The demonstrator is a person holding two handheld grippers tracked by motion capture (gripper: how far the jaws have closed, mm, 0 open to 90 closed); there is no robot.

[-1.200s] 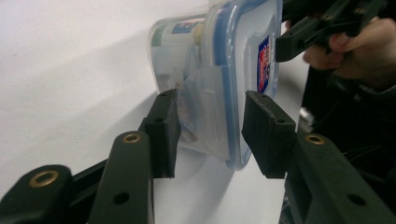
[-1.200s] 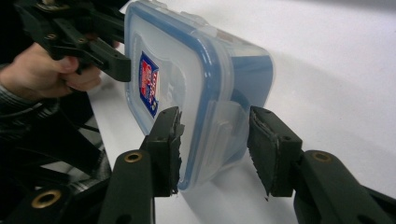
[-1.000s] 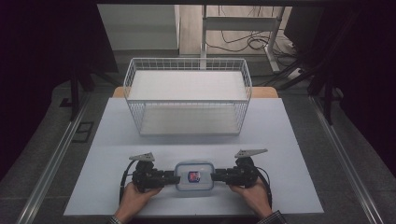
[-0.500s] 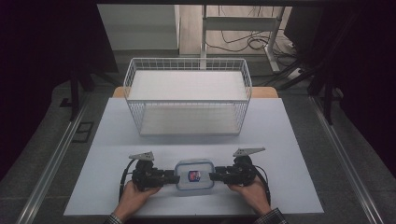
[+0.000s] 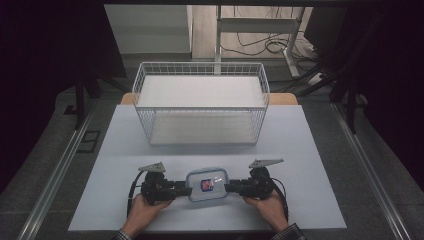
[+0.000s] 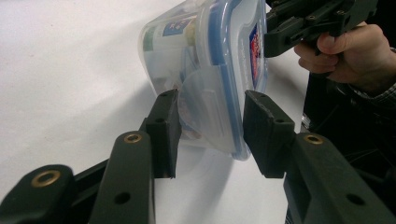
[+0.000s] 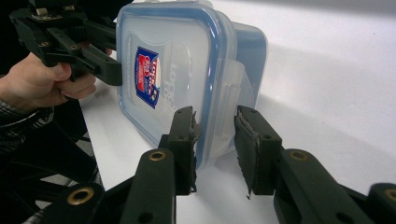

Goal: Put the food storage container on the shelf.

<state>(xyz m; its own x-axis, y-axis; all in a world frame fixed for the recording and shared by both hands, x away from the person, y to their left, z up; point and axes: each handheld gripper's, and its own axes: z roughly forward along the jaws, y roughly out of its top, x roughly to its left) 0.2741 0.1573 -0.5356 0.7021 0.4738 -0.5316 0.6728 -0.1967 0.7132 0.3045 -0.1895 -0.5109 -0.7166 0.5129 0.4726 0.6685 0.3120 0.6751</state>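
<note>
- White worktop [image 5: 320, 150], lit against a dark room, carries the scene under the high camera.
- Nearest the camera, a person's left hand [image 5: 142, 210] and right hand [image 5: 270, 207] each grip a black tool at the worktop's front edge.
- Left tool [image 5: 186, 190] points toward the right tool [image 5: 229, 188]; between their tips sits a clear plastic container [image 5: 206, 183] with a blue-rimmed lid and a red-and-blue label.
- Left gripper view: the jaws stand apart on either side of the container's [image 6: 210, 65] lid edge and side latch, close to it; whether they touch it cannot be told.
- Right gripper view: the jaws straddle the opposite lid edge of the container [image 7: 187, 70], a narrow gap showing at the outer jaw, so they are not pressed shut on it.
- Each gripper view shows the other tool at the container's far side, with the hand behind it.
- Beyond both tools, well apart from the container, a white wire basket [image 5: 200, 75] stands at the worktop's back.
- Farther off, cables [image 5: 260, 47] lie on the floor.
</note>
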